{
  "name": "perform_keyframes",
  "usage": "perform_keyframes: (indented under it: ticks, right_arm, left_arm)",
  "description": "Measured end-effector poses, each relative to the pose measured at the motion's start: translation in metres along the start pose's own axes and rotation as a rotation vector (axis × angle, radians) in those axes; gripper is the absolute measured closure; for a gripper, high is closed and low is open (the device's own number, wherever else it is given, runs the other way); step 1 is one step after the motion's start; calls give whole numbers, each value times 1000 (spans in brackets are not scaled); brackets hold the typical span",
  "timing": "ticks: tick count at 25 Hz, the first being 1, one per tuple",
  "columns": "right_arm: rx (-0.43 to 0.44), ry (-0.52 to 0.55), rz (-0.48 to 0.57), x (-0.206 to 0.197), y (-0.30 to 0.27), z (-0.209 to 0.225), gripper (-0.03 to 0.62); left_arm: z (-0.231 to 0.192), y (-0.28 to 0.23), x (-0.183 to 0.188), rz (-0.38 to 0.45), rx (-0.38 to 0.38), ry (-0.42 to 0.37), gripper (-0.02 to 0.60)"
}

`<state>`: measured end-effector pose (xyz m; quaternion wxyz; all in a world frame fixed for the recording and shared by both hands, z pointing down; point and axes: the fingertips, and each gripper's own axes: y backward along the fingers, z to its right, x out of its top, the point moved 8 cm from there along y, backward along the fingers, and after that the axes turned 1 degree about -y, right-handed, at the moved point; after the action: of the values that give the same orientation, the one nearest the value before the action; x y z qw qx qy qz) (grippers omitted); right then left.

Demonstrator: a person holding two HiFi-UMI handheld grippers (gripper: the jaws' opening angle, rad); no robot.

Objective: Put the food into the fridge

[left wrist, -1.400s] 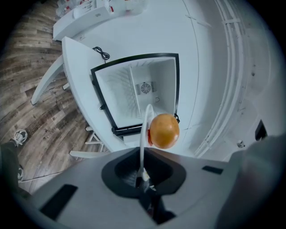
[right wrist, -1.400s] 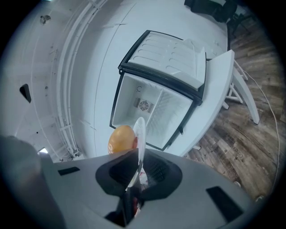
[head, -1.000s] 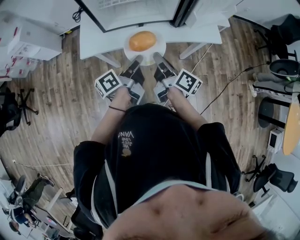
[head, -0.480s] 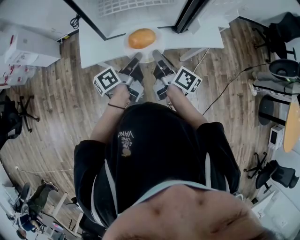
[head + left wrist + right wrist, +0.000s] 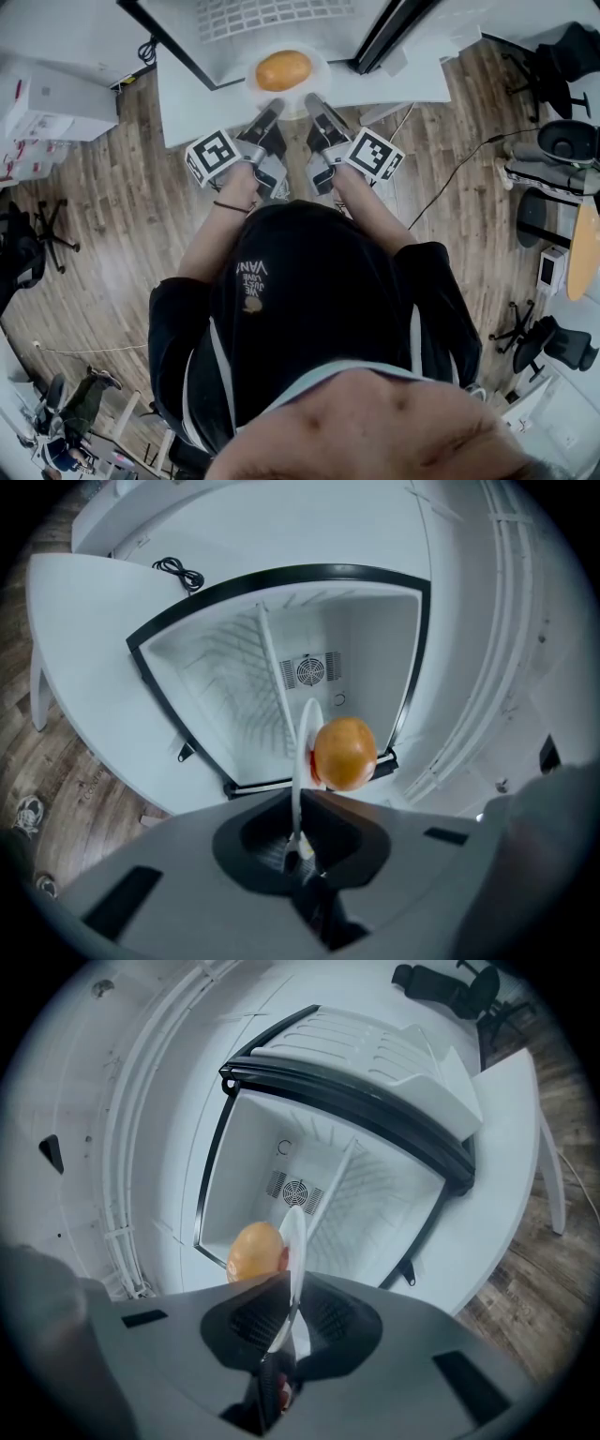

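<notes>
A round orange food (image 5: 283,70) lies on a white plate (image 5: 321,77), and both grippers carry that plate between them. My left gripper (image 5: 273,109) is shut on the plate's near-left rim and my right gripper (image 5: 312,101) on its near-right rim. In the left gripper view the plate (image 5: 302,747) shows edge-on, pinched in the left gripper (image 5: 298,844), with the food (image 5: 345,752) to its right. The right gripper view mirrors this: the plate (image 5: 295,1246) stands in the right gripper (image 5: 279,1340), with the food (image 5: 255,1252) on its left. The open fridge (image 5: 281,682) stands straight ahead, its white inside bare.
The fridge door (image 5: 375,1063) stands swung open at the right, with shelves on its inner face. The fridge (image 5: 281,19) sits on a white table (image 5: 187,98). A black cable (image 5: 450,173) runs over the wood floor at the right, beside office chairs (image 5: 567,141).
Both grippers have carried the plate with the food forward, closer to the open fridge. The grip on the plate has not changed.
</notes>
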<state>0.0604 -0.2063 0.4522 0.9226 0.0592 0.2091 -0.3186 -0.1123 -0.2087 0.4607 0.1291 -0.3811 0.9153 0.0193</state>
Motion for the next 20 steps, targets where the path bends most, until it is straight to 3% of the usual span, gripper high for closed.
perform_keyframes:
  ticks: [20]
  right_arm:
    - [-20, 14, 55, 24, -49, 4, 559]
  left_arm:
    - [-6, -37, 52, -56, -24, -19, 551]
